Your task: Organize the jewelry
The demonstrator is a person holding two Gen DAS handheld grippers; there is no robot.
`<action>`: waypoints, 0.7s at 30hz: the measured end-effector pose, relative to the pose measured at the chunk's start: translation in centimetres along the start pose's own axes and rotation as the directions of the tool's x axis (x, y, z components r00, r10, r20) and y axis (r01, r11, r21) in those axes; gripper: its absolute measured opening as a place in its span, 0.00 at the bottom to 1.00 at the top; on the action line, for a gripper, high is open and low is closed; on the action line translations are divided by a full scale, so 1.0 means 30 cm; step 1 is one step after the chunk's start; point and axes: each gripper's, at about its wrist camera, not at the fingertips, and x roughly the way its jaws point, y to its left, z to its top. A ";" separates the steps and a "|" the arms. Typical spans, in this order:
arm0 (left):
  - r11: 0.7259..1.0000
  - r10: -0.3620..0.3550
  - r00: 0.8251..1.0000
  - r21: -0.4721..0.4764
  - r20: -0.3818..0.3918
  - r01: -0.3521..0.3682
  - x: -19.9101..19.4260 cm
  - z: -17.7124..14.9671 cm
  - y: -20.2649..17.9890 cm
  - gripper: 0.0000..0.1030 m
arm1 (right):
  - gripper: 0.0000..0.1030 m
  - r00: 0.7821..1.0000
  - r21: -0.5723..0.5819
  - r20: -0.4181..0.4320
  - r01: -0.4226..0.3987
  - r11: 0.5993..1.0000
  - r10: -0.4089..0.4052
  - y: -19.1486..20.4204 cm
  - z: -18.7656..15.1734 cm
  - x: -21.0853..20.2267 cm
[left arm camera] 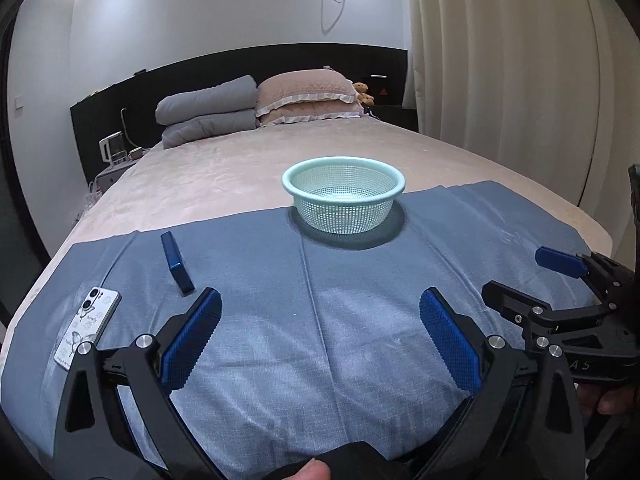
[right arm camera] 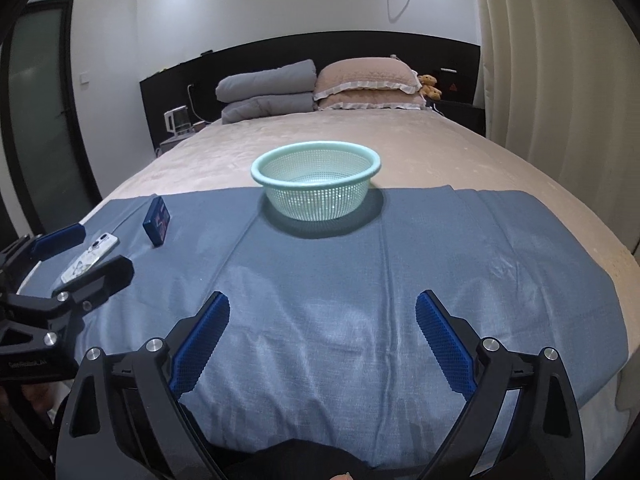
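A mint-green mesh basket [left arm camera: 343, 196] stands on the far edge of a blue cloth [left arm camera: 320, 320] spread over the bed; it looks empty and also shows in the right wrist view [right arm camera: 316, 186]. A small dark blue box [left arm camera: 177, 263] lies on the cloth to the left, seen too in the right wrist view [right arm camera: 157, 220]. My left gripper [left arm camera: 320, 304] is open and empty over the near cloth. My right gripper [right arm camera: 322, 308] is open and empty beside it, and also shows in the left wrist view [left arm camera: 516, 276]. No loose jewelry is visible.
A phone in a white butterfly case [left arm camera: 88, 326] lies at the cloth's left edge, near the left gripper [right arm camera: 80, 250]. Folded grey quilts [left arm camera: 208, 110], pink pillows [left arm camera: 308, 96] and a teddy bear [left arm camera: 363, 93] sit at the headboard. A kettle [left arm camera: 111, 150] stands left; curtains hang right.
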 end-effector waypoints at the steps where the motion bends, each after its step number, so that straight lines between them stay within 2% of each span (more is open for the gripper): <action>1: 1.000 -0.003 1.000 -0.021 0.009 0.003 -0.009 -0.006 0.011 0.94 | 0.88 1.000 0.009 -0.004 0.002 1.000 -0.002 -0.008 -0.010 0.002; 4: 0.996 -0.033 0.999 -0.080 0.002 0.033 -0.012 -0.021 0.043 0.94 | 0.88 1.000 0.026 -0.004 0.001 1.000 -0.001 -0.021 -0.030 -0.001; 7: 0.995 -0.032 0.999 -0.100 -0.029 0.029 0.006 -0.035 0.056 0.94 | 0.88 1.000 0.018 0.003 0.018 1.000 -0.018 -0.019 -0.035 -0.004; 9: 0.994 -0.030 0.999 -0.103 -0.042 0.025 0.016 -0.041 0.059 0.94 | 0.88 0.999 0.004 0.004 0.040 0.999 -0.040 -0.009 -0.042 -0.003; 16: 0.995 -0.053 0.998 -0.081 -0.041 0.050 0.016 -0.050 0.053 0.94 | 0.88 1.000 -0.001 0.001 0.030 1.000 -0.030 -0.013 -0.050 0.005; 18: 0.998 -0.025 0.999 -0.064 -0.026 0.024 0.004 -0.050 0.041 0.94 | 0.88 1.000 -0.001 0.003 0.028 1.000 -0.028 -0.014 -0.049 0.003; 21: 0.998 -0.022 1.000 -0.059 -0.016 0.021 -0.004 -0.050 0.035 0.94 | 0.88 1.000 0.003 0.004 0.027 1.000 -0.027 -0.017 -0.051 0.003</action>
